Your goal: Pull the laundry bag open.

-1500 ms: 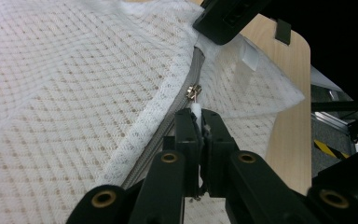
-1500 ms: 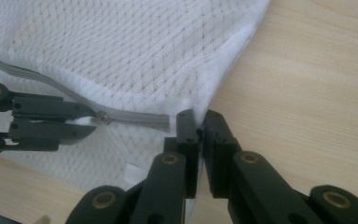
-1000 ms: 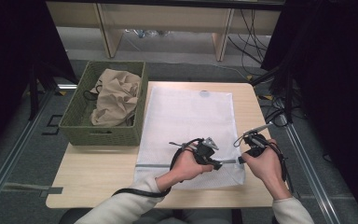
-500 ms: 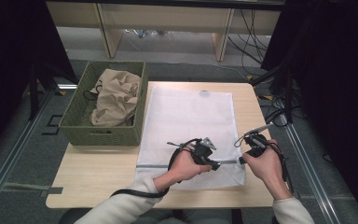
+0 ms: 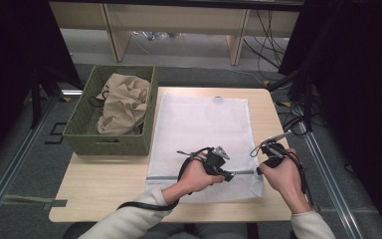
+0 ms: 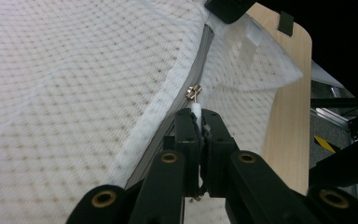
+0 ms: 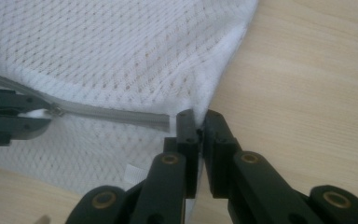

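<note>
A white mesh laundry bag [image 5: 204, 129] lies flat on the wooden table [image 5: 99, 184], with a grey zipper [image 5: 243, 173] running along its near end. My left gripper [image 5: 231, 174] is shut on the zipper's white pull tab [image 6: 196, 109], just behind the metal slider [image 6: 194, 92]. My right gripper [image 5: 259, 171] is shut on the bag's right edge [image 7: 200, 100], where the zipper [image 7: 116, 116] ends. In the right gripper view the left gripper [image 7: 42, 115] shows at the left, on the zipper line. The two grippers face each other a short way apart.
A green woven basket [image 5: 109, 144] holding a crumpled beige cloth [image 5: 124, 102] stands at the table's left, against the bag's edge. Bare wood lies to the right of the bag [image 7: 307, 70] and along the front edge. Cables hang beyond the table's right side.
</note>
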### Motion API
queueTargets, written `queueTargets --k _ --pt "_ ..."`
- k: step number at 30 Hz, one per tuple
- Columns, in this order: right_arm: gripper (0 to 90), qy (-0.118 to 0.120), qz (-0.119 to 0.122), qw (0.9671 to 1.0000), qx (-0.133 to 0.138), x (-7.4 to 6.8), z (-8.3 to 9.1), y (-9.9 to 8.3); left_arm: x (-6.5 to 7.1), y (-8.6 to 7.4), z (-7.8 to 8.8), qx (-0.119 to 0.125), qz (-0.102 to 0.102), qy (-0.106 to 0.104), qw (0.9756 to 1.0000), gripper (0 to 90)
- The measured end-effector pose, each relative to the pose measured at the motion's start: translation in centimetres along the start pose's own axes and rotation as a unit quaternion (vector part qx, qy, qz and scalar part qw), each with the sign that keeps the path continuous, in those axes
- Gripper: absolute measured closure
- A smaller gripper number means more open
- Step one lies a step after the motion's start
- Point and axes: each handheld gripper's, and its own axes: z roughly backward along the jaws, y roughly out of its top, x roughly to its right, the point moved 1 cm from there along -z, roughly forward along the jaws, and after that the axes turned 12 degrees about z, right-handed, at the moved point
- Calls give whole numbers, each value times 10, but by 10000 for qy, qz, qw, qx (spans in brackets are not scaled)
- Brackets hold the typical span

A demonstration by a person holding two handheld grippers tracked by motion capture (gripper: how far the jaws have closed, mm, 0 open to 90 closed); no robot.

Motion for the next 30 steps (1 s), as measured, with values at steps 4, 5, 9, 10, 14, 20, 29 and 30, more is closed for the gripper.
queueTargets --k 4,5,9,10,14,20,29,30 --pt "867 37 -9 10000 10 1 0 0 -1 0 2 0 25 -15 10000 868" --pt "866 47 -20 10000 9 1 0 0 -1 0 2 15 22 -12 10000 868" --pt "867 47 -25 10000 15 0 0 0 -2 0 4 -25 -3 -18 10000 867" --pt "866 49 -23 10000 2 1 0 0 -2 0 5 -49 3 -8 10000 868" --pt "866 53 -75 10000 -23 0 1 0 -3 -1 7 -27 1 -8 10000 868" --pt "867 58 -30 10000 -11 1 0 -1 -4 0 10 -46 -9 11 10000 868" --pt "866 24 -23 10000 -40 2 -1 -1 -7 -2 14 -134 23 31 9999 868" --pt "866 11 -30 10000 -49 2 -1 -1 -7 -3 13 -75 25 2 10000 868"
